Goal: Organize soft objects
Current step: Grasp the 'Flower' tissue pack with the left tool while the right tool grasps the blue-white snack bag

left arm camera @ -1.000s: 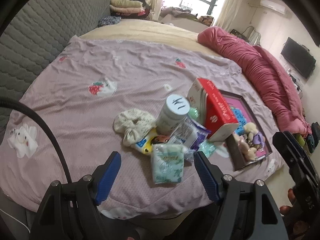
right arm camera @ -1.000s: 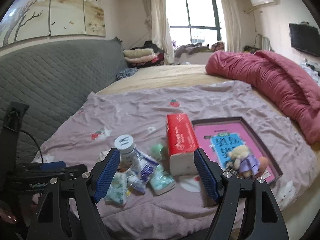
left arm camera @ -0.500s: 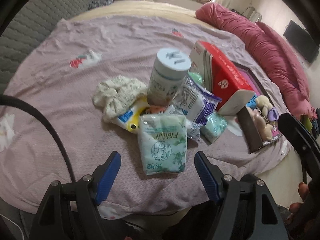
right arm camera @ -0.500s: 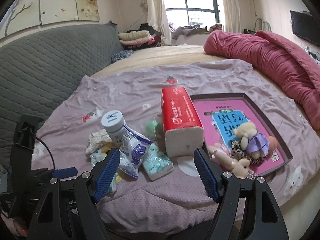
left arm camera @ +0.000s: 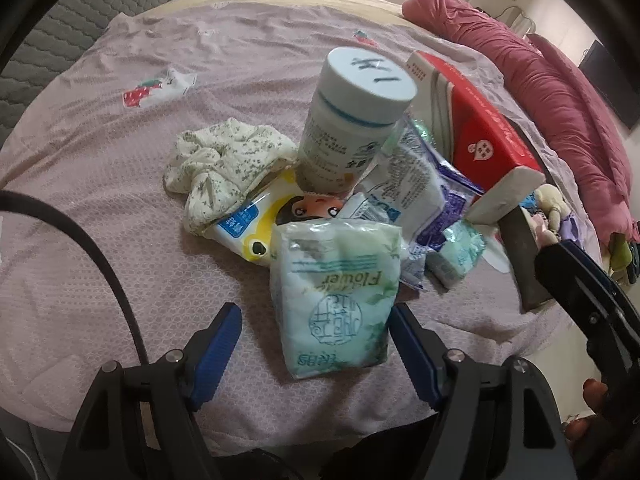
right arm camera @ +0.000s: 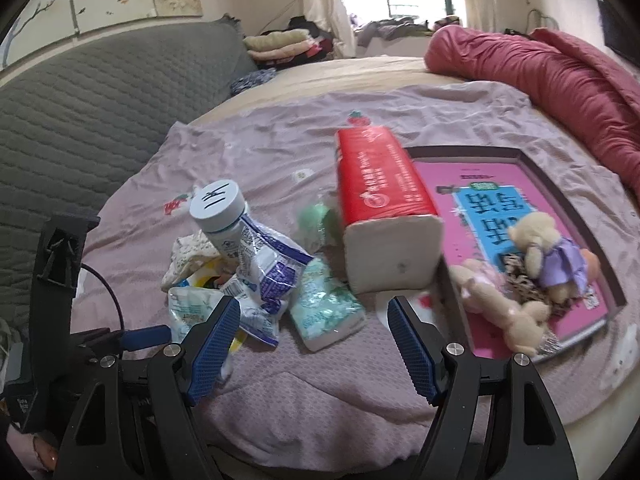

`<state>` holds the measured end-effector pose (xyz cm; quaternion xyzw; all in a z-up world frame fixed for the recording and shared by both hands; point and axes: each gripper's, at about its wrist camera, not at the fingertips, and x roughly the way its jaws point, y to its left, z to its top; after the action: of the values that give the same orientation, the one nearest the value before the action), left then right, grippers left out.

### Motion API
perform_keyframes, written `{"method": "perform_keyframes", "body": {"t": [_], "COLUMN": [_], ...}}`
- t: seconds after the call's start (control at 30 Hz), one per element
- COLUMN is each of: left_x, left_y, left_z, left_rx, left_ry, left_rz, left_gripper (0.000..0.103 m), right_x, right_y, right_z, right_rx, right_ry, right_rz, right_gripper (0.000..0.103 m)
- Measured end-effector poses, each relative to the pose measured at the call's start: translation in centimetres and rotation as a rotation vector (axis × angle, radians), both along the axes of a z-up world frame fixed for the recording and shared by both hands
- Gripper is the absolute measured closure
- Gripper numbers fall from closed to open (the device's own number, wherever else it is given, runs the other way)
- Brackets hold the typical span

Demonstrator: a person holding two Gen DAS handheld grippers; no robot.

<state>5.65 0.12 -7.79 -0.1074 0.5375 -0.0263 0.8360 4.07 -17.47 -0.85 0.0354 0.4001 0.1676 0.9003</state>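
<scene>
A heap of soft goods lies on the pink bedspread. My left gripper [left arm camera: 316,340] is open, its blue pads on either side of a green "Flower" tissue pack [left arm camera: 336,296] without touching it. Behind that pack lie a yellow wipes pack [left arm camera: 256,220], a floral cloth [left arm camera: 224,160], a white bottle [left arm camera: 352,128], a blue-white pouch [left arm camera: 416,188] and a red tissue pack [left arm camera: 480,140]. My right gripper [right arm camera: 314,338] is open above a small green tissue pack [right arm camera: 324,308]. Plush toys [right arm camera: 548,252] lie in a dark tray [right arm camera: 472,152].
A rolled red quilt [right arm camera: 540,68] runs along the right side of the bed. The grey padded headboard [right arm camera: 100,92] stands at the left. The bed's front edge [right arm camera: 360,452] is just below the grippers. Folded clothes [right arm camera: 280,44] sit far back.
Both grippers have come down and closer to the heap, so the packs look larger. The left one now straddles the green "Flower" pack. Neither pair of jaws has changed width.
</scene>
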Motion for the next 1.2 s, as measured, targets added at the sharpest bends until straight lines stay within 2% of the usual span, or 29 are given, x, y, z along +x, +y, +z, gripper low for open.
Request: {"method": "perform_keyframes", "body": {"t": [0.23, 0.43, 0.7, 0.87, 0.9, 1.03, 1.1, 1.13, 1.2], "left_x": [0.5, 0.6, 0.5, 0.5, 0.5, 0.5, 0.5, 0.5, 0.4], "left_y": [0.9, 0.9, 1.1, 0.8, 0.8, 0.8, 0.9, 0.9, 0.8], "left_z": [-0.9, -1.0, -1.1, -1.1, -1.1, -1.2, -1.2, -1.2, -1.2], "left_rx": [-0.055, -0.04, -0.062, -0.055, -0.058, -0.079, -0.089, -0.099, -0.115], "left_ry": [0.011, -0.001, 0.001, 0.0, 0.001, 0.003, 0.005, 0.006, 0.005], "left_rz": [-0.006, -0.027, -0.024, -0.029, -0.028, -0.022, -0.018, -0.019, -0.017], "left_gripper": [0.027, 0.028, 0.028, 0.03, 0.031, 0.036, 0.043, 0.045, 0.05], "right_x": [2.2, 3.8, 5.7, 6.2, 6.3, 6.5, 6.3, 6.2, 5.9], "right_y": [1.7, 3.1, 4.5, 4.7, 4.7, 4.8, 5.1, 5.1, 5.1], "right_z": [-2.2, -3.3, -4.6, -4.9, -5.0, -5.1, -5.0, -4.9, -4.6], "right_rx": [0.001, 0.004, 0.019, 0.032, 0.044, 0.06, 0.048, 0.044, 0.043], "right_ry": [0.05, 0.072, 0.09, 0.077, 0.076, 0.061, 0.045, 0.035, 0.017], "right_rz": [0.04, 0.06, 0.055, 0.054, 0.058, 0.076, 0.089, 0.094, 0.102], "right_gripper": [0.026, 0.026, 0.026, 0.026, 0.027, 0.05, 0.053, 0.059, 0.063]}}
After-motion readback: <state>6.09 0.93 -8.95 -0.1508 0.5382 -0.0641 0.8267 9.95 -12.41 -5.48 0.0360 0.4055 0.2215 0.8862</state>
